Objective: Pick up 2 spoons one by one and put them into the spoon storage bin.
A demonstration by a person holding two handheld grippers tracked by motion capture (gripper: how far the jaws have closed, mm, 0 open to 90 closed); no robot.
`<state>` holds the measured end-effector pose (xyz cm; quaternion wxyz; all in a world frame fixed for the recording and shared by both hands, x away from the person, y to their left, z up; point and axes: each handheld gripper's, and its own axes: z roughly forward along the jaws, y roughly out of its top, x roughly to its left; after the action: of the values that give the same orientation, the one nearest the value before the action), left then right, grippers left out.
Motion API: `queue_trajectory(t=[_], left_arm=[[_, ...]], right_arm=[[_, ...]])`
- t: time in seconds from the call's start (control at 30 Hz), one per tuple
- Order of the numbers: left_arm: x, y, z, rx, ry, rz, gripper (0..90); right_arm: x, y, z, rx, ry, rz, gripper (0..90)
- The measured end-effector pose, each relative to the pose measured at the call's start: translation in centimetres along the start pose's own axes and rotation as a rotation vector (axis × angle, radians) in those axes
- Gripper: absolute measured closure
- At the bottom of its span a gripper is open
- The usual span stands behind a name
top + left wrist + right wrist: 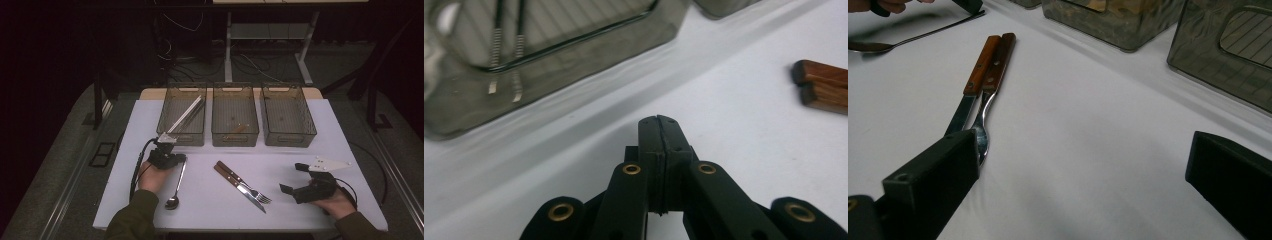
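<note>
High view gives us the whole white table, and we read it from nine o'clock across to three. At about eight o'clock our left gripper sits low over the cloth with its jaws pressed together; the left gripper view shows the two black jaws meeting flat, face to face. The top of the spoon handle lies right at that tip, and the right gripper view shows the dark tip on the handle's end, so we take it as pinched, though the metal itself is hidden between the pads. The spoon runs from there toward six o'clock, its bowl on the cloth near our left sleeve.

At twelve o'clock stand three smoky bins in a row. The left bin holds long pale sticks leaning against its rim, the middle bin a small brown piece, and the right bin sits beside it.

Near the centre, the knife and the fork lie side by side, touching, wooden handles toward eleven o'clock and metal ends toward five.

At four o'clock our right gripper rests with its jaws spread wide, nothing between them, just beside the fork's tines
</note>
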<state>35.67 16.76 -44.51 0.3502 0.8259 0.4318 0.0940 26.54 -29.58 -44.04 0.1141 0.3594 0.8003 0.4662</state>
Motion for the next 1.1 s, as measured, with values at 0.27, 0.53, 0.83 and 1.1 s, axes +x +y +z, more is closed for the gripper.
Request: queue_trajectory(t=[0.27, 0.53, 0.83, 1.1], left_arm=[[-1.2, 0.5, 0.7, 0.010, -0.051, 0.025, 89.5], [-2.6, 0.9, 1.2, 0.035, -0.090, 0.078, 89.5], [-4.3, 1.3, 1.8, 0.055, -0.143, 0.124, 89.6], [-5.5, 1.4, 2.1, 0.074, -0.184, 0.163, 89.7]], right_arm=[[0.0, 0.0, 0.0, 0.000, 0.000, 0.000, 0.9], [0.0, 0.0, 0.0, 0.000, 0.001, -0.001, 0.9], [0.0, 0.0, 0.0, 0.000, 0.000, 0.001, 0.8], [0.0, 0.0, 0.0, 0.001, -0.002, 0.005, 0.9]])
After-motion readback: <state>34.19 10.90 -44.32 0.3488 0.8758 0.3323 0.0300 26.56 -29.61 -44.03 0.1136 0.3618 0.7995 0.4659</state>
